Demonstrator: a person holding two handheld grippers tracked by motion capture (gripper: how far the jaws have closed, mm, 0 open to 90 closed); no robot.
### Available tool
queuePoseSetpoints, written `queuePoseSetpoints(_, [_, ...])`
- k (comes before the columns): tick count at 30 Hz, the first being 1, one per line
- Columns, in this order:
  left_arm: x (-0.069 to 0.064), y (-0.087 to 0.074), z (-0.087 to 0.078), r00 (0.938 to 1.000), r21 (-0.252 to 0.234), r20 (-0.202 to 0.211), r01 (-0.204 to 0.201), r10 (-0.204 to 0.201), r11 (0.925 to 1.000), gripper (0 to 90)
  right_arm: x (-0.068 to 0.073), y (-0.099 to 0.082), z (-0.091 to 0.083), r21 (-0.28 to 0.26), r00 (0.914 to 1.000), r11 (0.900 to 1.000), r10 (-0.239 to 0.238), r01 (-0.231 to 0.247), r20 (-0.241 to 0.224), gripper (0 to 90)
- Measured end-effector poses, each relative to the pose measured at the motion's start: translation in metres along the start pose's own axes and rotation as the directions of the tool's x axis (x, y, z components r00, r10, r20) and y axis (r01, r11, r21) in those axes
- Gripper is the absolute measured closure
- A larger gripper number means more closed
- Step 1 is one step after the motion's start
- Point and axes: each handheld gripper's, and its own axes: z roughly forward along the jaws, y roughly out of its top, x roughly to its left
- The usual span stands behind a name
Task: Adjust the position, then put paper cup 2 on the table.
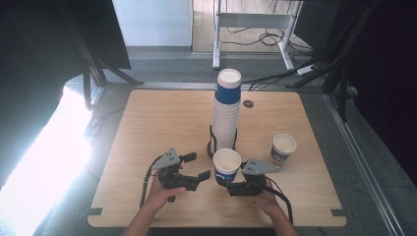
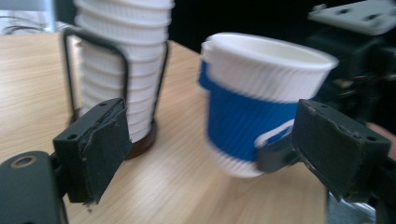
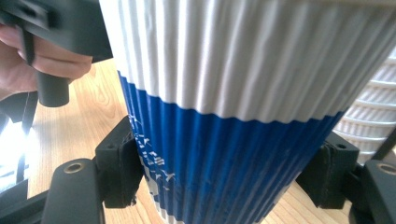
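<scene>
The right tongs (image 1: 232, 183) clamped a blue-and-white paper cup (image 1: 226, 166) above the worktop (image 1: 162, 115), while the left tongs (image 1: 195, 166) stood open and empty beside it.

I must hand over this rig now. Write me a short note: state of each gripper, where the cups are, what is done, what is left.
Right gripper: jaws shut on a blue-and-white ribbed paper cup, in front of the tall stack of paper cups in its black wire holder.
Left gripper: jaws open, nothing held, beside that cup.
Second blue-and-white paper cup: upright on the wooden table, to the right.
Done: one cup gripped.
Left: probably placing the held cup.
</scene>
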Motion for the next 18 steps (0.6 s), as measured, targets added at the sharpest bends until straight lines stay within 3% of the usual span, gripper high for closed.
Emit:
queuePoseSetpoints(3, [0.003,-0.003,-0.004,0.9997,-0.004,-0.014,0.019,-0.019,0.9998,12.9,-0.002,0.0,-0.005,-0.015,0.9999,0.9999,0.004,-0.004,0.012,26.6])
queuePoseSetpoints(8, [0.007,-0.01,-0.009,0.9974,0.023,-0.071,0.017,-0.015,0.9996,13.5,-0.004,0.0,-0.013,-0.04,0.9989,0.9992,0.004,-0.002,0.046,26.6])
queuePoseSetpoints(10, [0.008,-0.011,-0.009,0.9941,0.038,-0.109,0.009,-0.005,0.9992,13.8,-0.006,0.0,-0.015,-0.047,0.9985,0.9989,0.007,-0.005,0.054,26.6])
queuePoseSetpoints(14, [0.012,-0.012,-0.01,0.9896,0.044,-0.144,0.017,-0.011,0.9989,13.9,-0.008,-0.001,-0.018,-0.048,0.9962,0.9989,0.002,0.002,0.087,26.5])
queuePoseSetpoints(18, [0.014,-0.013,-0.009,0.9897,0.057,-0.141,0.031,-0.022,0.9979,14.3,-0.011,-0.002,-0.023,-0.046,0.9941,0.9989,-0.002,0.007,0.109,26.5])
